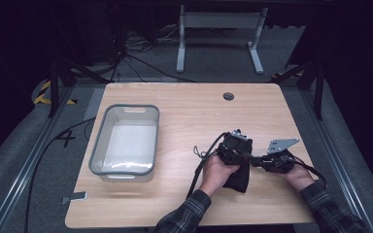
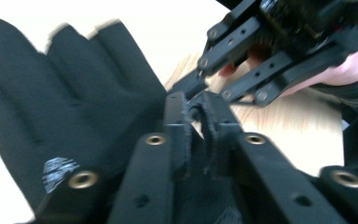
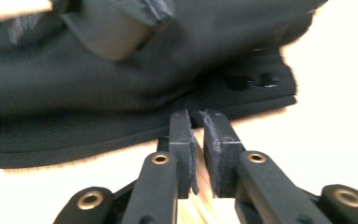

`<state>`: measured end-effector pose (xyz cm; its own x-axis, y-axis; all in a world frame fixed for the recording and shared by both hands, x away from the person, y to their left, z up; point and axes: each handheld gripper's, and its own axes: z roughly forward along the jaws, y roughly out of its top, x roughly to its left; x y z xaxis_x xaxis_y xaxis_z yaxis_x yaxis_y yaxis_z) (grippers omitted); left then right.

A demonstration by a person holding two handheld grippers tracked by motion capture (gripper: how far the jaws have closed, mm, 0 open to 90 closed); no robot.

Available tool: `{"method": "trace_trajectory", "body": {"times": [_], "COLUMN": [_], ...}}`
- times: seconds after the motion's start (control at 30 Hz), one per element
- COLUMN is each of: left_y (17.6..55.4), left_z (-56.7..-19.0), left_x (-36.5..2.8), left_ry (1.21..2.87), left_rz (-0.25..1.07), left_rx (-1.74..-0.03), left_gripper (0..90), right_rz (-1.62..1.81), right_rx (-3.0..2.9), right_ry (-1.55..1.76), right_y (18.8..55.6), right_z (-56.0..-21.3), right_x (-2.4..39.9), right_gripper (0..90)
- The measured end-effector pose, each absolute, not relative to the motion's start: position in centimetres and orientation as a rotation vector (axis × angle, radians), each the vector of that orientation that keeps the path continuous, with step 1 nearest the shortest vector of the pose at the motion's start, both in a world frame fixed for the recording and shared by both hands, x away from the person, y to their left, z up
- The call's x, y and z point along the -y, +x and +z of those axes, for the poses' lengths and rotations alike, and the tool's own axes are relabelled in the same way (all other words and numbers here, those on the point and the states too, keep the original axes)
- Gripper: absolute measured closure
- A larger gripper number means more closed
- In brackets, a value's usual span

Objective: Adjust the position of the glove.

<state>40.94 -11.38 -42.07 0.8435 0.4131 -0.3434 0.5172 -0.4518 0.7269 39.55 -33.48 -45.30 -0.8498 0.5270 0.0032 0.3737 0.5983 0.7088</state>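
Black glove [image 2: 70, 107] fabric sits between both my grippers' near-shut jaws: left gripper [image 2: 200, 109] pinches it; the right gripper [image 3: 196, 122] pads' contact is unclear.

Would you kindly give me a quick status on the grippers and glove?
Left gripper pinching black glove. Right gripper at its cuff edge, jaws slightly apart. Bin unobstructed.

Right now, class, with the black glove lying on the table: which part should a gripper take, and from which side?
Take the black glove by its cuff hem, coming in low and level from the right gripper side. In the right gripper view the hem is a thin, flat edge facing the jaws, easier to pinch than the broad palm. The left gripper works at the finger end.
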Motion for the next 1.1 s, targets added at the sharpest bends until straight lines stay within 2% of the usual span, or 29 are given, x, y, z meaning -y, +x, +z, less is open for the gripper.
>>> {"method": "trace_trajectory", "body": {"times": [0.1,0.2,0.27,0.53,0.8,1.1], "left_y": [40.9,40.9,40.9,39.5,37.7,36.7], "left_z": [-41.6,-41.3,-41.3,-42.1,-43.2,-44.8], "left_x": [10.9,10.2,9.6,8.9,9.5,11.1], "left_ry": [2.095,2.102,2.106,2.135,2.176,2.241], "left_rz": [-0.119,-0.103,-0.101,-0.097,-0.135,-0.187], "left_rx": [-0.664,-0.655,-0.652,-0.610,-0.562,-0.535], "left_gripper": [79.4,85.3,89.5,89.7,89.7,89.7], "right_rz": [1.116,1.096,1.093,1.066,1.058,1.036], "right_rx": [-2.585,-2.572,-2.555,-2.510,-2.447,-2.448], "right_ry": [0.781,0.820,0.856,0.938,0.972,0.948], "right_y": [39.5,39.4,39.2,37.7,36.5,36.5], "right_z": [-44.9,-44.9,-44.9,-45.3,-45.7,-46.3], "right_x": [34.6,35.8,36.7,38.2,39.5,39.3], "right_gripper": [74.0,63.8,53.5,23.5,15.8,15.3]}}
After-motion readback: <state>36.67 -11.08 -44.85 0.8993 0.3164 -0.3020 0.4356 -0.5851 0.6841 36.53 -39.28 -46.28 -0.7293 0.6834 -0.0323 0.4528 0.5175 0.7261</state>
